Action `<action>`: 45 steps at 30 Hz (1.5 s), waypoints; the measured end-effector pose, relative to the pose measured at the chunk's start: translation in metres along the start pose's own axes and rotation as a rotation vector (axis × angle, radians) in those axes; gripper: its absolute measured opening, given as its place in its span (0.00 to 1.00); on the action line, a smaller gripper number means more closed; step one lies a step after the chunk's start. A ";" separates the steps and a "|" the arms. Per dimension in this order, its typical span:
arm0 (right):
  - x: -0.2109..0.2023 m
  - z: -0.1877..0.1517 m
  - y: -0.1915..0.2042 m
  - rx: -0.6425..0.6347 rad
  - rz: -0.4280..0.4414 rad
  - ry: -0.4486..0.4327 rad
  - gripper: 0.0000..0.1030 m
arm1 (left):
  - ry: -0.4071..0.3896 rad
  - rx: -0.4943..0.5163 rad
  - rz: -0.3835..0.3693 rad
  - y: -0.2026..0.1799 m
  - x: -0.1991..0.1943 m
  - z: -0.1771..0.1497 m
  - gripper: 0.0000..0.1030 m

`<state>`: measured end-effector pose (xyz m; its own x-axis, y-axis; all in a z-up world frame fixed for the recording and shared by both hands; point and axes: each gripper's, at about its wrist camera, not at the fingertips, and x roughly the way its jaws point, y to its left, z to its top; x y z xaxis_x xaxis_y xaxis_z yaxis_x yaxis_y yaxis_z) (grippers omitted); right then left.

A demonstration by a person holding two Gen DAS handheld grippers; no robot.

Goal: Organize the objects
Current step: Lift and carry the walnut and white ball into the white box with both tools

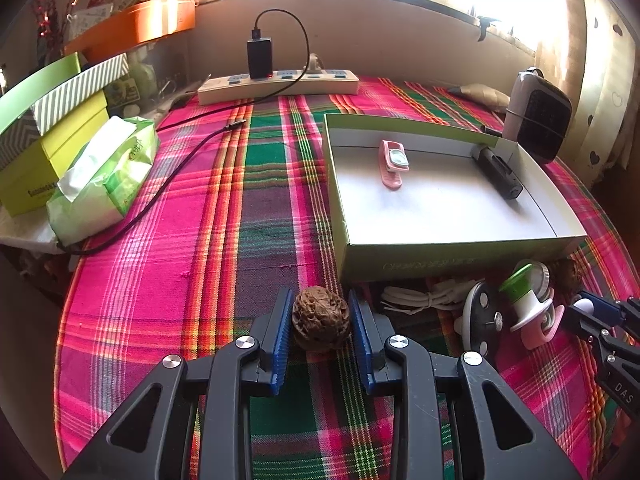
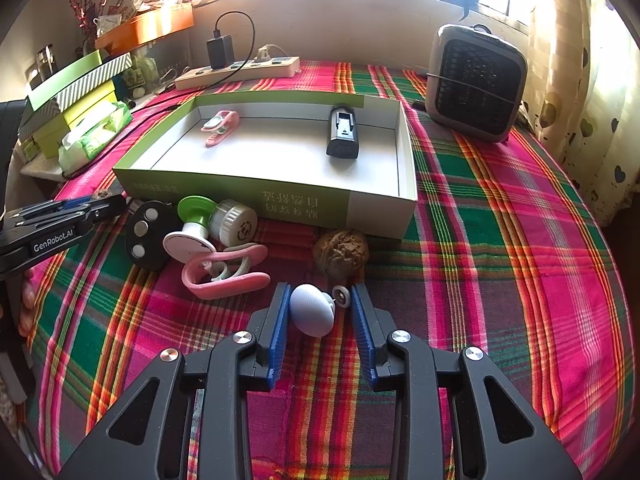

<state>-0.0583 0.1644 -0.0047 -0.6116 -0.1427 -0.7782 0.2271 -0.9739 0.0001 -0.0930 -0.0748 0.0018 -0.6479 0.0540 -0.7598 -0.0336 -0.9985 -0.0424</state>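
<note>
My left gripper (image 1: 321, 322) is open around a brown walnut (image 1: 321, 322) that rests on the plaid cloth; its pads stand close on both sides of it. My right gripper (image 2: 318, 316) is open around a pale blue round knob (image 2: 312, 315) with a small white disc; the left pad is near it, the right pad apart. A green open box (image 2: 376, 204) holds a pink clip (image 2: 219, 126) and a black device (image 2: 342, 136). In front of the box lie a second walnut (image 2: 341, 254), a pink clip (image 2: 224, 272), a green-and-white piece (image 2: 196, 220) and a black disc (image 2: 146, 234).
A small heater (image 2: 476, 84) stands at the back right. A power strip (image 1: 278, 84) with a black charger and cable lies at the back. A tissue pack (image 1: 102, 176) and stacked boxes (image 1: 48, 136) sit at the left. A white cable bundle (image 1: 420, 298) lies before the box.
</note>
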 end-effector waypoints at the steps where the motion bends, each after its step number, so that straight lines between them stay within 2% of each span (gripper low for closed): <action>1: -0.001 0.000 0.000 0.000 0.000 -0.003 0.31 | -0.001 0.001 -0.001 0.000 -0.001 -0.001 0.26; 12: -0.013 0.003 0.000 -0.001 0.003 -0.034 0.31 | -0.035 0.014 -0.015 -0.008 -0.021 -0.001 0.26; 24: -0.027 0.016 0.001 -0.014 0.023 -0.073 0.31 | -0.077 0.042 -0.032 -0.019 -0.039 0.012 0.26; 35: -0.022 0.050 0.004 -0.048 0.046 -0.106 0.31 | -0.080 0.059 -0.060 -0.032 -0.030 0.032 0.26; 45: 0.007 0.089 0.013 -0.110 0.046 -0.115 0.31 | -0.074 0.070 -0.059 -0.038 -0.010 0.052 0.26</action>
<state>-0.1272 0.1352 0.0454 -0.6802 -0.2118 -0.7017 0.3341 -0.9417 -0.0397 -0.1252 -0.0370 0.0444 -0.6976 0.1150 -0.7072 -0.1249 -0.9914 -0.0379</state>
